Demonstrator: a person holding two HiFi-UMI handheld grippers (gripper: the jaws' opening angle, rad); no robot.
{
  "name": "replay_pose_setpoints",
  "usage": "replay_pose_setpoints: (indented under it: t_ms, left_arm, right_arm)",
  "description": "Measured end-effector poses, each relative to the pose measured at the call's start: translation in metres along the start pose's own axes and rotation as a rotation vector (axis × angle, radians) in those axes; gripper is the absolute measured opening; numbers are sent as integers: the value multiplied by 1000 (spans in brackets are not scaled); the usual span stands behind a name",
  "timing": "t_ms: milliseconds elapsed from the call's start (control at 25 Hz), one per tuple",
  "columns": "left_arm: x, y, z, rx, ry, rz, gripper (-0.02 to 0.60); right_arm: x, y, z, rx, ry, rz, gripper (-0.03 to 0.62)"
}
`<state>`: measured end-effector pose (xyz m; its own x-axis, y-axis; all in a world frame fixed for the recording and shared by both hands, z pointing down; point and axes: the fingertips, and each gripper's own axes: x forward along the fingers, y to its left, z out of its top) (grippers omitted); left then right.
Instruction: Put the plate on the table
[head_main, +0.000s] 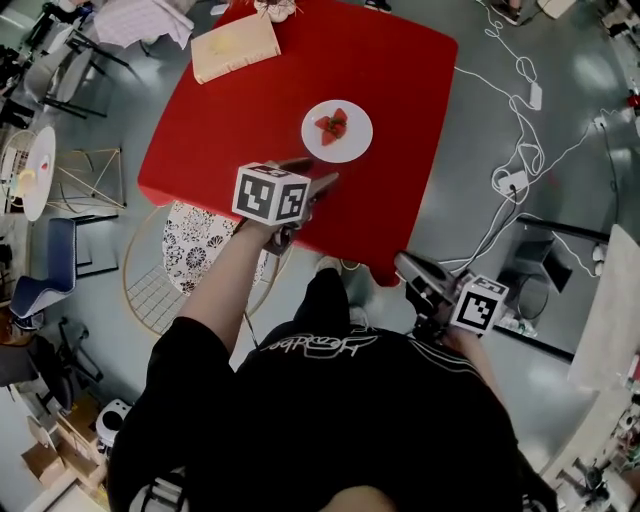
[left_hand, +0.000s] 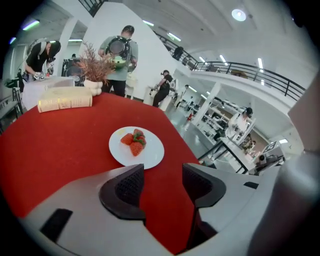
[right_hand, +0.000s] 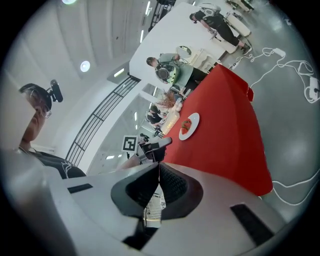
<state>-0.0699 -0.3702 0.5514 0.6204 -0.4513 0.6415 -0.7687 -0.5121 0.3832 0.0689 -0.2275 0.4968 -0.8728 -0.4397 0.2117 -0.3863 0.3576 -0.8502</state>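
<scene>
A white plate (head_main: 337, 130) with strawberries rests on the red table (head_main: 260, 110), near its middle. My left gripper (head_main: 312, 176) hovers over the table's near edge, just short of the plate, and is open. In the left gripper view the plate (left_hand: 136, 146) lies beyond the gripper (left_hand: 162, 187), apart from it, and only red cloth shows between the jaws. My right gripper (head_main: 408, 266) is off the table's near right corner, over the floor. In the right gripper view this gripper (right_hand: 159, 187) is shut on nothing, and the plate (right_hand: 189, 126) shows far off.
A cream book (head_main: 235, 45) and a small vase of dried stems (head_main: 277, 8) stand at the table's far edge. A round wire chair with a patterned cushion (head_main: 200, 250) stands by the near left side. White cables (head_main: 520, 150) trail over the floor at right. People (left_hand: 119, 60) stand beyond the table.
</scene>
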Motion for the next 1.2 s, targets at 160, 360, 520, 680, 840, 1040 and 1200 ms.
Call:
replay_pose_setpoints:
  t_ms: [160, 360, 520, 680, 840, 1040, 1200]
  left_arm:
    - [-27, -53, 10, 20, -79, -58, 181]
    - [-77, -120, 16, 30, -208, -102, 62]
    - [-124, -179, 8, 18, -328, -155, 9]
    - [-166, -224, -6, 26, -402, -191, 8]
    - [-196, -249, -28, 6, -462, -193, 8]
    - [-222, -276, -58, -15, -501, -192, 6]
    - [-233, -293, -77, -37, -521, -212, 6]
  right_arm:
    - [-14, 16, 6, -73, -2, 15, 8]
    - [-29, 52, 23, -186, -59, 95, 8]
    - [-44, 90, 26, -257, -72, 161, 8]
    - [-53, 124, 11, -367, -30, 187, 8]
    - [-64, 149, -14, -462, 13, 216, 8]
    - [-80, 180, -33, -467, 21, 312, 8]
    - [-86, 192, -47, -456, 46, 347, 8]
